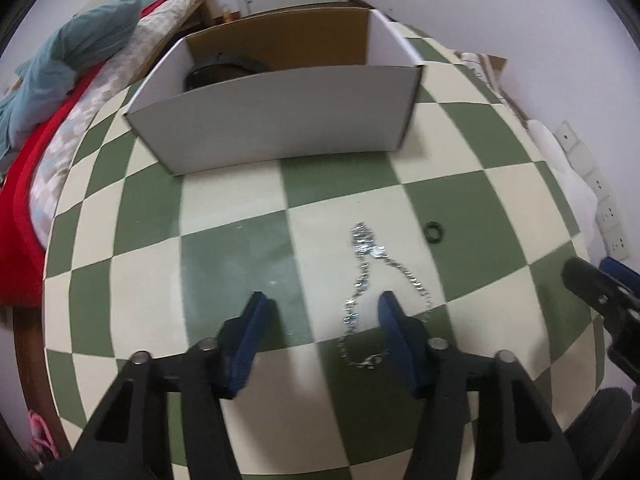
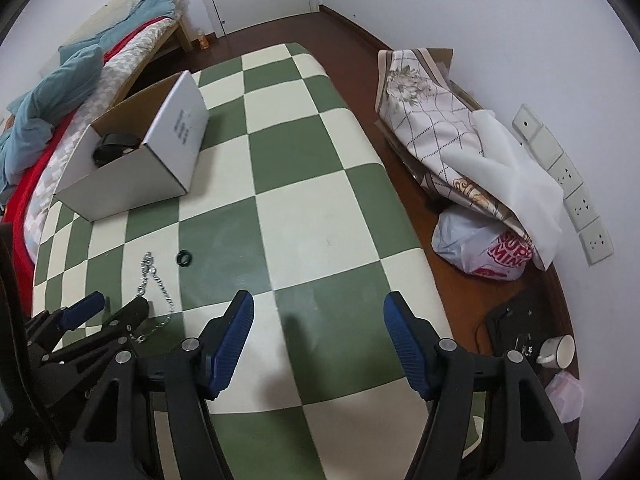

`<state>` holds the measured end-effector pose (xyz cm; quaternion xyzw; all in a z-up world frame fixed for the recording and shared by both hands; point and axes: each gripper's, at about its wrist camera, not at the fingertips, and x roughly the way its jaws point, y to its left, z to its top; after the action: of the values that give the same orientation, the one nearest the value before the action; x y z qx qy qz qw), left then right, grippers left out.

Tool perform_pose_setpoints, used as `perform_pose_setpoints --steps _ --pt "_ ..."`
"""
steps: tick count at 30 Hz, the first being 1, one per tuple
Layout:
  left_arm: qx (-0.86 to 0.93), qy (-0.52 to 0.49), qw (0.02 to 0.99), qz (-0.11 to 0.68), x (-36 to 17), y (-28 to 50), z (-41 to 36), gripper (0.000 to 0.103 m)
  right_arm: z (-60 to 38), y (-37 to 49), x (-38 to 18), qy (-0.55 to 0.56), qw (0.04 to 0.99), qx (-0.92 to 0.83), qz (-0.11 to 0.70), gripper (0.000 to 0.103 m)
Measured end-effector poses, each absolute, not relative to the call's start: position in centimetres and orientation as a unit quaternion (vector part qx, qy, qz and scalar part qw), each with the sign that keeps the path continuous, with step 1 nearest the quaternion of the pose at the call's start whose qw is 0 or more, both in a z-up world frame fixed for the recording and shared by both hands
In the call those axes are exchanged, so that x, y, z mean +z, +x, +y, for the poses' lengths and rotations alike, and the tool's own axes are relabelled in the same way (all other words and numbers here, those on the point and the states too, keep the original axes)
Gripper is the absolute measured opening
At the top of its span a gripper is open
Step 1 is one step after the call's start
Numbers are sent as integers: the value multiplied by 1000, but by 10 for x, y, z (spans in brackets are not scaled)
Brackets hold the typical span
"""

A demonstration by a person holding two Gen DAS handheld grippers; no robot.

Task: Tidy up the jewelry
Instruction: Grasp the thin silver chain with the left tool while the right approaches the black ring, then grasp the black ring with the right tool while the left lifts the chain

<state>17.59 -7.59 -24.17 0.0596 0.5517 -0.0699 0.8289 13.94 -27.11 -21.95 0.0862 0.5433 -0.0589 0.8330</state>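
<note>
A silver chain (image 1: pixel 366 280) lies on the green and cream checkered table (image 1: pixel 240 216). My left gripper (image 1: pixel 324 300) is open, low over the table, with the chain's near end between its fingers. A small dark ring (image 1: pixel 433 232) lies right of the chain. A white cardboard box (image 1: pixel 276 120) stands behind, with a black item (image 1: pixel 216 70) inside. In the right wrist view my right gripper (image 2: pixel 319 300) is open and empty above the table's near part; the chain (image 2: pixel 154 280), the ring (image 2: pixel 185 258), the box (image 2: pixel 132 172) and the left gripper (image 2: pixel 116 308) are at the left.
A bed with red and blue bedding (image 1: pixel 52 100) runs along the table's left side. On the floor to the right are a folded patterned cloth (image 2: pixel 440 132), a plastic bag (image 2: pixel 480 248), a cup (image 2: pixel 558 350) and wall sockets (image 2: pixel 568 176).
</note>
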Motion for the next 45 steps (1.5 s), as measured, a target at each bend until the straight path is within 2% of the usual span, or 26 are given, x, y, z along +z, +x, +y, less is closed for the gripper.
perform_pose_setpoints --steps 4,13,19,24,27,29,30,31,45 --pt "-98 68 831 544 -239 172 -79 4 -273 145 -223 92 832 -58 545 69" --pt "-45 53 833 548 -240 171 -21 3 -236 168 -227 108 839 28 533 69" --pt "12 54 839 541 -240 160 22 1 -191 187 -242 49 842 54 535 59" --pt "30 49 841 538 -241 150 33 1 -169 189 -251 9 850 50 524 56" --pt "33 45 842 537 -241 150 32 1 -159 187 -253 -17 857 40 514 46" --pt "35 39 842 537 -241 150 32 1 -156 185 -254 -29 861 38 506 33" --pt "35 37 842 537 -241 153 32 1 -154 183 -254 -35 863 38 503 20" --pt "36 34 842 538 -241 153 32 1 -152 183 -254 -39 864 40 501 13" --pt "29 33 872 488 -193 150 19 0 -165 163 -227 3 877 37 479 13"
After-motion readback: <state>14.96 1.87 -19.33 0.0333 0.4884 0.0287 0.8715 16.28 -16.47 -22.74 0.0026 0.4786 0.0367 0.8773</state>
